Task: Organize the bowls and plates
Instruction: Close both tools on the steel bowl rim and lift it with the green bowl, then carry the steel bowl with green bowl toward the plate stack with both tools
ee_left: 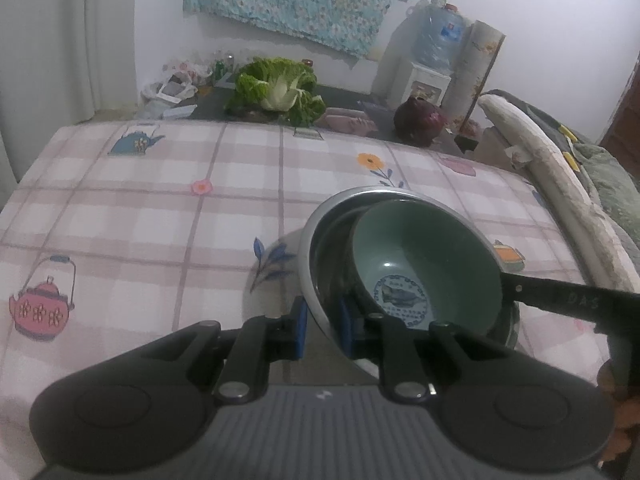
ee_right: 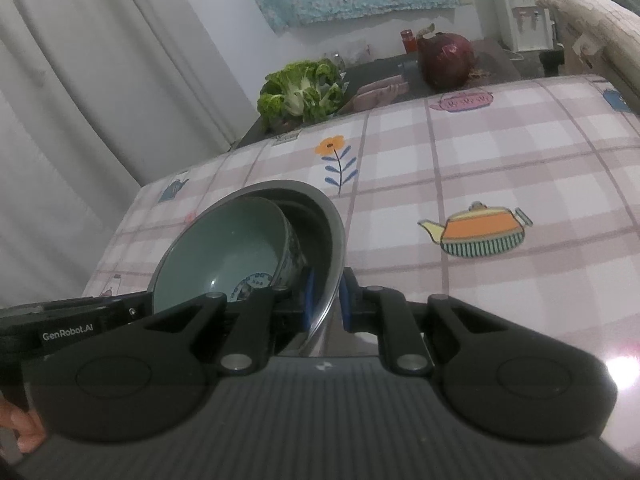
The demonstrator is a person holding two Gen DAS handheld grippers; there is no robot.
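Observation:
A steel bowl (ee_left: 325, 256) holds a smaller green ceramic bowl (ee_left: 424, 256) with a blue fish print, which leans tilted against its inner wall. In the left wrist view my left gripper (ee_left: 323, 328) is shut on the steel bowl's near rim, one blue pad inside and one outside. A black finger (ee_left: 560, 300) of my right gripper reaches in from the right. In the right wrist view my right gripper (ee_right: 326, 300) clamps the opposite rim of the steel bowl (ee_right: 326, 216), the green bowl (ee_right: 224, 256) lies inside, and the left gripper's body (ee_right: 80, 320) shows at left.
A checked tablecloth (ee_left: 160, 220) with teapot prints covers the table. Behind its far edge lie a green cabbage (ee_left: 276, 88) and a dark red round vegetable (ee_left: 418, 120). A water dispenser (ee_left: 428, 80) stands at the back right, a padded seat edge (ee_left: 540, 168) at right.

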